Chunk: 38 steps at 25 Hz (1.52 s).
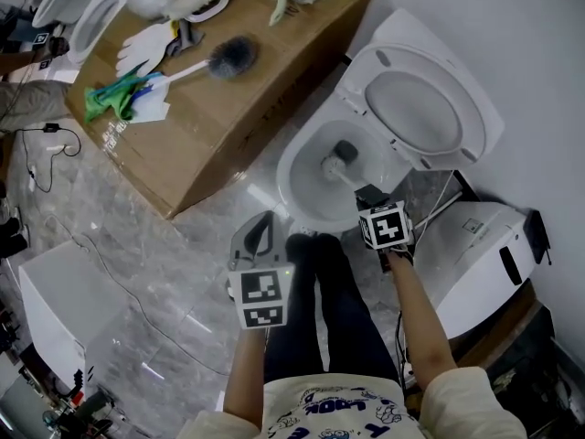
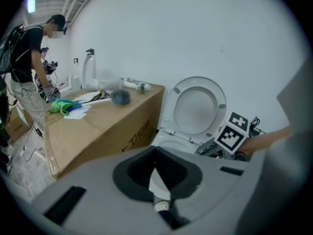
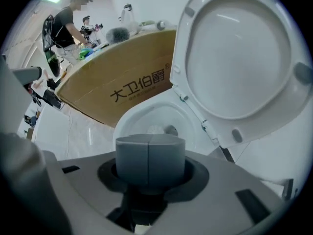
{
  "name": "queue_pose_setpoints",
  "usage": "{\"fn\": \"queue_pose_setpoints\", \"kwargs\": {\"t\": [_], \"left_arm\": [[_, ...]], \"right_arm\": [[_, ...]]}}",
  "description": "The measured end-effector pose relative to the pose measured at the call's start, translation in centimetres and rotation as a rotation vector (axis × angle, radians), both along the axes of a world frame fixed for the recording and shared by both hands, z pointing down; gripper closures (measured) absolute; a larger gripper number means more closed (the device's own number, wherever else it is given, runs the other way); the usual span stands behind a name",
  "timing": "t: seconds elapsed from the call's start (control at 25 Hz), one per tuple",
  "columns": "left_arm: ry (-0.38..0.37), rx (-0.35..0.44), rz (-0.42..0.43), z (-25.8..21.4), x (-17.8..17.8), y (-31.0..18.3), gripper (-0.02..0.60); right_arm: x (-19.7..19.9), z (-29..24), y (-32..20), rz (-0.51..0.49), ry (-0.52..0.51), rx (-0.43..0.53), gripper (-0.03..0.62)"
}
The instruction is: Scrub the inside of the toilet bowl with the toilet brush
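Setting: a tiled floor (image 1: 155,273), with a cardboard box (image 1: 228,122) beside the toilet.
Toilet bowl (image 1: 287,188): lid raised.
Toilet brush (image 1: 344,153): head low inside the bowl.
Right gripper (image 1: 370,196): clamped on the brush handle.
Left gripper (image 1: 260,234): pressed together, empty, held at the bowl's front.
Progress: scrubbing judged under way; how much is left cannot be told.

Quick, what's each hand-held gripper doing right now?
Left hand-held gripper: closed, holding nothing.
Right hand-held gripper: closed on the white-handled toilet brush.

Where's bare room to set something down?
Cardboard box top: half toward the toilet bowl is bare; the far half is crowded with spare brush, gloves, cloth. Floor between box and legs is open; toilet brush occupies the bowl.
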<state>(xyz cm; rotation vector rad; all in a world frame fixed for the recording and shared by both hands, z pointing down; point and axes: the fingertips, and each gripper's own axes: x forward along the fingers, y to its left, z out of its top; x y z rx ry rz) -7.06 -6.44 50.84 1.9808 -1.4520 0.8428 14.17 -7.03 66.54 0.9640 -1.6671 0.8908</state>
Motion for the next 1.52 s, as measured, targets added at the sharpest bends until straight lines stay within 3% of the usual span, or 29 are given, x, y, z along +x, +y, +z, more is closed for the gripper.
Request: {"fn": "queue_pose_setpoints", "kwargs": {"t": [0.2,0.4,1.16,1.52], "left_arm": [[-0.004,0.061,0.004,-3.2,-0.3,-0.8,0.580],[-0.009,0.125,0.006,-7.0,-0.4,-1.7,0.580],[0.037,0.294,0.025,-18.5,2.6,-2.1,0.580],[0.047,0.386,0.037,-23.2,3.9,-2.4,0.580]], "right_arm": [[0.8,-4.1,0.0,0.098,-0.041,0.045,0.427],[1.3,-9.5,0.0,0.137,-0.030,0.131,0.427],[1.9,-26.2,1.2,0.146,-0.016,0.361,0.427],[3.0,-32.1,2.2,0.204,-0.025,0.482,0.427]]}}
